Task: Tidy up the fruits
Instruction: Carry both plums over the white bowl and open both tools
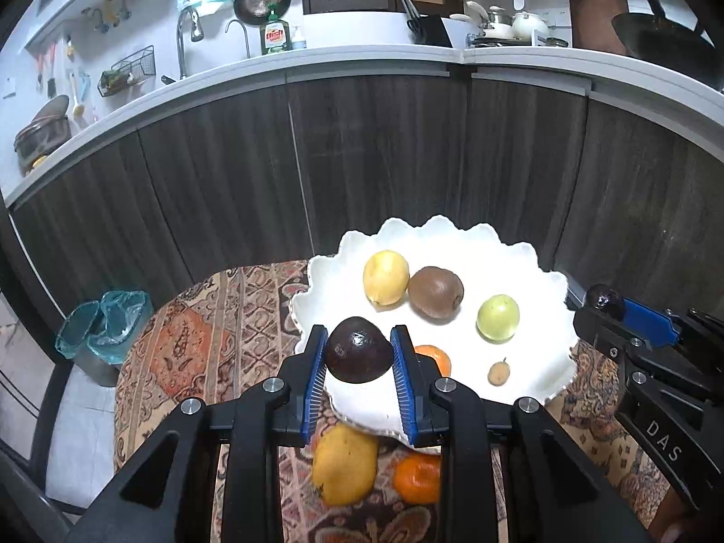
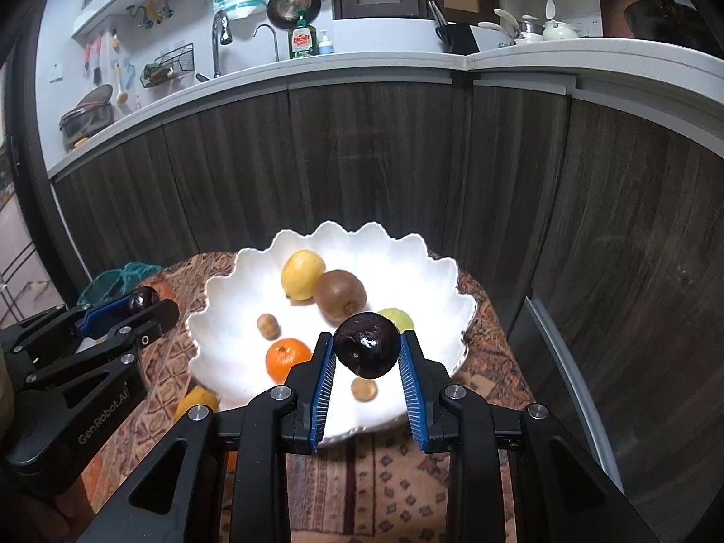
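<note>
A white scalloped bowl (image 1: pixel 534 267) (image 2: pixel 226 316) on a patterned tablecloth holds a yellow lemon (image 1: pixel 385 277) (image 2: pixel 302 274), a brown kiwi (image 1: pixel 435 292) (image 2: pixel 339 299), a green fruit (image 1: pixel 497 318) (image 2: pixel 400 318), an orange (image 1: pixel 435 357) (image 2: pixel 287 359) and small brown fruits (image 1: pixel 498 372) (image 2: pixel 268 326). My left gripper (image 1: pixel 359 357) is shut on a dark plum (image 1: pixel 359 355) over the bowl's near-left rim. My right gripper (image 2: pixel 367 350) is shut on another dark plum (image 2: pixel 366 350) over the bowl's near side. A yellow mango (image 1: pixel 345 464) and an orange (image 1: pixel 417 477) lie on the cloth.
The dark wood cabinet front (image 1: pixel 362 158) and white counter (image 1: pixel 362 56) stand behind the table. A bin with a teal bag (image 1: pixel 106 330) sits on the floor at the left. The table's right edge (image 2: pixel 507 316) lies near the cabinet.
</note>
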The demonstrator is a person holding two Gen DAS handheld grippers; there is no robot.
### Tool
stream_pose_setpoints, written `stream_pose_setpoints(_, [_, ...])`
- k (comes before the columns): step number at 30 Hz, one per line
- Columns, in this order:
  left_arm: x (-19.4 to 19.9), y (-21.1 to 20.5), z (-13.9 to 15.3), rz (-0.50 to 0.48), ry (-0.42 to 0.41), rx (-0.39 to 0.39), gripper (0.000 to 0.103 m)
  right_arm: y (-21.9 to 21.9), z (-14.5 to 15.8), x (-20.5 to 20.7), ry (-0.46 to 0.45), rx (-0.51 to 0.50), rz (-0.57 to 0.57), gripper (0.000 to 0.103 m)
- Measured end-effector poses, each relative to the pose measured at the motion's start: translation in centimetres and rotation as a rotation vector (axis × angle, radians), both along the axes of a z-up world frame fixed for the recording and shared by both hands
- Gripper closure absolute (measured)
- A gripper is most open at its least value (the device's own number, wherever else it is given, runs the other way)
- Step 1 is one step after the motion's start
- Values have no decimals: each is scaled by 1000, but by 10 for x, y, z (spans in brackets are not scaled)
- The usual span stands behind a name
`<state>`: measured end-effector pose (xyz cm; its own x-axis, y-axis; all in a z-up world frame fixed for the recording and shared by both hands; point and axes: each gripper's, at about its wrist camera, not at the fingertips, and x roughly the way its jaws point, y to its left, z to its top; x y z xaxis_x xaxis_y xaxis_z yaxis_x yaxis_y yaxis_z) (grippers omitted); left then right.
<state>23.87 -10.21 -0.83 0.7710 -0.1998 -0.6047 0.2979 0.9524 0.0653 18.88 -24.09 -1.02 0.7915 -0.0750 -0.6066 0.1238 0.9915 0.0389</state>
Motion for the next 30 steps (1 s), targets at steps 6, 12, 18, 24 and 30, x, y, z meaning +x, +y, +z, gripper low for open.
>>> stream_pose_setpoints(6, [21,-6,-12,-4,27,0,75,-6,-10,17,23,8,-3,73])
stream_pose_setpoints(12, [41,-12,-24,-16,56,15,75,-10,-23,35,52,16,-1,73])
stream_pose_setpoints(18, [51,-15,-37,-21,73,24,75,-12,-36,46,80,20,5,73])
stream_pose_setpoints(24, [55,-17,-49,-31,88,25,74,-15,-48,51,95,21,-4,73])
stream_pose_setpoints(30, [56,-19,-53,-37,92,28,74,-17,-53,54,97,32,-5,73])
